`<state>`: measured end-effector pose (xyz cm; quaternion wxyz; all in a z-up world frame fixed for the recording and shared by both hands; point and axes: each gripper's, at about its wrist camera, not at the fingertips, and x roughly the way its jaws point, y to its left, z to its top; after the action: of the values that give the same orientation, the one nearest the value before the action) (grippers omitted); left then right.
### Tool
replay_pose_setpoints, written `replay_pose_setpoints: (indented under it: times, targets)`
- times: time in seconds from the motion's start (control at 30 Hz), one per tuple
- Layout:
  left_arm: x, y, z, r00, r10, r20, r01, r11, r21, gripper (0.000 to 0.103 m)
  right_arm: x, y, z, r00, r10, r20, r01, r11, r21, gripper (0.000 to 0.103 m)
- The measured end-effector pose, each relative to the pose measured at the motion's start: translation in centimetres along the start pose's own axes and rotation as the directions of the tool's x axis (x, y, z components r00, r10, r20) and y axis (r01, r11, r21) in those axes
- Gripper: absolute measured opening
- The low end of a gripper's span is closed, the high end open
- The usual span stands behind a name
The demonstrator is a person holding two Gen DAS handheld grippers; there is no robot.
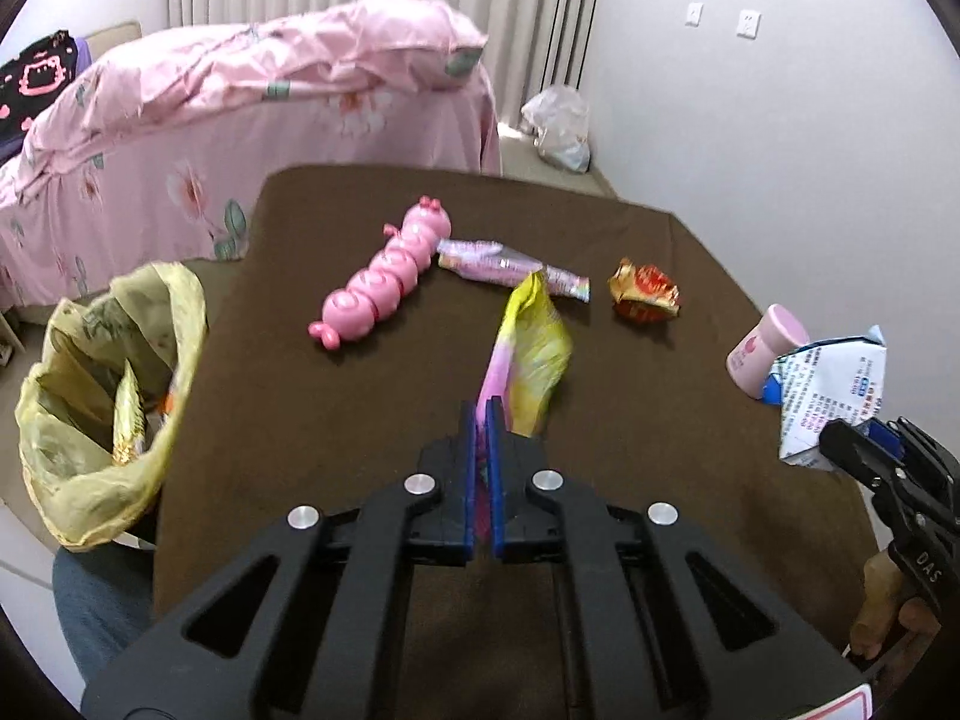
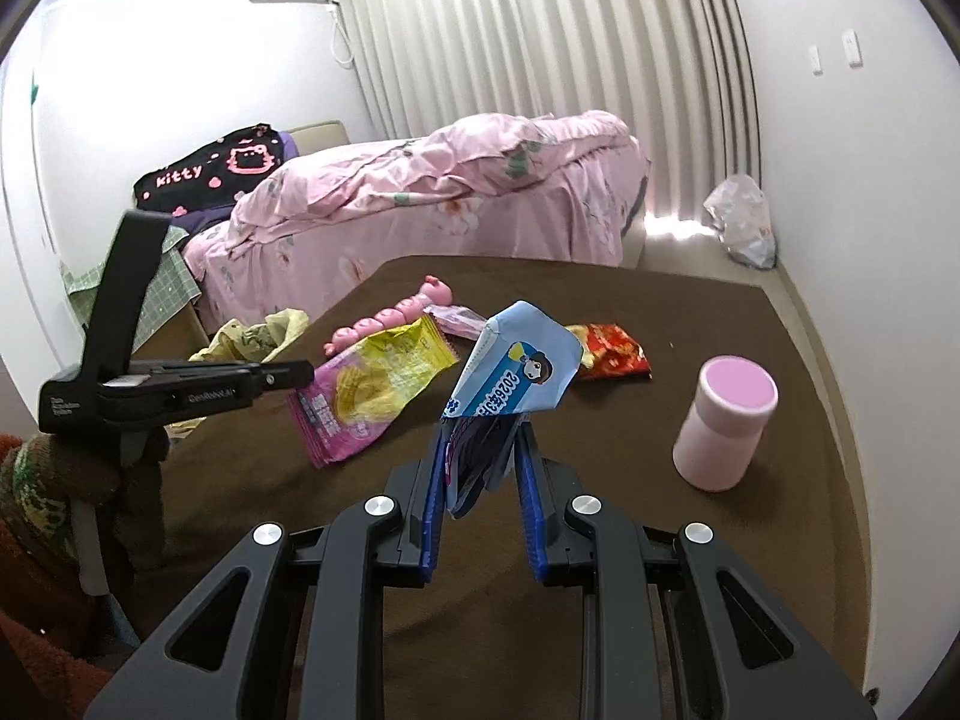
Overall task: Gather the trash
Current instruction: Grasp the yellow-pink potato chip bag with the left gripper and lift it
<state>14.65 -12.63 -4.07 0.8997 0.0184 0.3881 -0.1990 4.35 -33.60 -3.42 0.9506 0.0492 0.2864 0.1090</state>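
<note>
Left wrist view: the left gripper (image 1: 482, 414) has its fingers clamped on the tail of a yellow-and-pink snack wrapper (image 1: 534, 348), held clear above the brown table (image 1: 300, 396). The bin, lined with a yellow bag (image 1: 90, 396), stands just off the table's left edge and already holds some wrappers.

In the right wrist view the right gripper (image 2: 483, 450) has its fingers closed on a crushed blue-and-white carton (image 2: 516, 372), likewise lifted off the table.

Judgement: the step in hand is the carry to the bin. The wrapper hangs limp from one end, so it is best brought well over the bag's mouth — not its rim — before release. One gripper at a time would avoid crowding the opening.

Not yet collected: a red-and-gold wrapper (image 1: 645, 294) and a pale purple wrapper (image 1: 510, 264). The pink caterpillar toy (image 1: 384, 282) and pink-capped bottle (image 2: 723, 420) look like keepers.

Legible writing: "2026" on the carton, "DAS" on the right gripper — "kitty" on a black blanket (image 2: 210, 171). Other print is too small to read.
</note>
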Motion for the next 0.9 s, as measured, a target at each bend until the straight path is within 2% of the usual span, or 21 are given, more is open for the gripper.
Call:
replay_pose_setpoints:
  times: [0.1,0.23,0.27,0.33,0.37,0.4,0.43,0.57,0.67,0.73,0.77,0.8,0.9]
  targets:
    - [-0.8,-0.2,0.2,1.000,-0.011,0.023,0.010,1.000,0.020,0.003,-0.6,0.5,0.2,1.000,-0.003,0.007,0.003,1.000,-0.012,0.022]
    - [-0.8,-0.3,0.0,0.998,-0.054,0.017,0.053,0.998,0.033,0.003,-1.0,0.8,0.2,1.000,-0.008,0.007,0.008,1.000,-0.017,0.022]
    - [-0.7,-0.3,-0.1,0.998,-0.070,0.009,0.069,0.997,0.039,0.008,-1.1,0.8,0.1,1.000,-0.010,0.005,0.010,1.000,-0.016,0.022]
    - [-0.3,-0.1,-0.4,0.997,-0.073,0.000,0.073,0.997,0.040,0.028,-1.2,0.4,-0.1,1.000,-0.012,0.000,0.012,1.000,-0.007,0.022]
    - [-0.3,0.1,-0.5,0.998,-0.067,0.003,0.067,0.997,0.035,0.047,-1.2,0.2,-0.3,1.000,-0.012,-0.003,0.012,1.000,0.000,0.022]
    - [-0.3,0.4,-0.7,0.998,-0.056,0.007,0.055,0.998,0.031,0.058,-1.2,0.0,-0.6,1.000,-0.011,-0.006,0.011,1.000,0.006,0.022]
    - [-0.3,0.7,-0.9,0.999,-0.036,0.008,0.036,0.999,0.032,0.060,-1.2,-0.2,-0.7,1.000,-0.009,-0.009,0.009,1.000,0.011,0.022]
    - [1.5,1.3,-1.7,0.998,0.038,-0.053,-0.037,0.999,0.028,0.061,-0.4,-1.2,-1.6,1.000,0.003,-0.026,-0.001,0.999,0.047,0.022]
    - [3.7,1.3,-1.5,0.994,0.064,-0.094,-0.063,0.998,0.012,0.061,0.1,-1.4,-1.9,0.999,0.010,-0.036,-0.008,0.998,0.057,0.022]
    - [5.2,1.2,-1.4,0.987,0.064,-0.148,-0.064,0.998,0.007,0.061,0.1,-1.3,-2.1,0.999,0.011,-0.037,-0.009,0.999,0.051,0.022]
    - [5.4,0.9,-1.3,0.986,0.073,-0.148,-0.071,0.997,0.019,0.059,0.0,-1.3,-2.2,0.999,0.008,-0.035,-0.006,0.999,0.048,0.022]
    - [5.4,0.6,-1.3,0.987,0.051,-0.153,-0.047,0.999,0.025,0.045,-0.1,-1.4,-2.2,0.999,0.005,-0.032,-0.004,0.999,0.048,0.022]
    - [5.1,0.2,-1.5,0.990,0.026,-0.135,-0.025,1.000,0.008,0.029,-0.1,-1.6,-2.1,1.000,0.002,-0.026,0.000,0.998,0.060,0.022]
